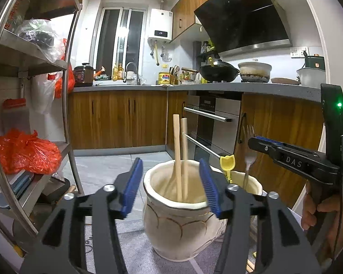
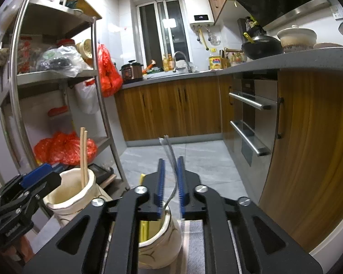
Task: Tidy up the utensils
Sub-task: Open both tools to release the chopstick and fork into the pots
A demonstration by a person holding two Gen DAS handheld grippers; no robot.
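Two cream ceramic jars stand on a grey mat. The near jar [image 1: 178,217] holds two wooden chopsticks [image 1: 180,157]; it shows at left in the right wrist view [image 2: 73,191]. My left gripper [image 1: 171,182] is open, its blue pads either side of the jar's mouth. The second jar [image 2: 160,237] holds a yellow utensil [image 1: 228,165] and a metal fork [image 1: 249,155]. My right gripper [image 2: 171,180] has its pads narrowly apart around the fork [image 2: 170,155], which stands tines up with its handle in the jar; whether the pads press it I cannot tell.
A steel shelf rack [image 2: 98,96] with red bags stands left. Wooden cabinets and an oven [image 2: 251,118] line the right under the grey counter [image 2: 285,61]. Tiled floor [image 2: 194,159] lies beyond the mat [image 1: 135,251].
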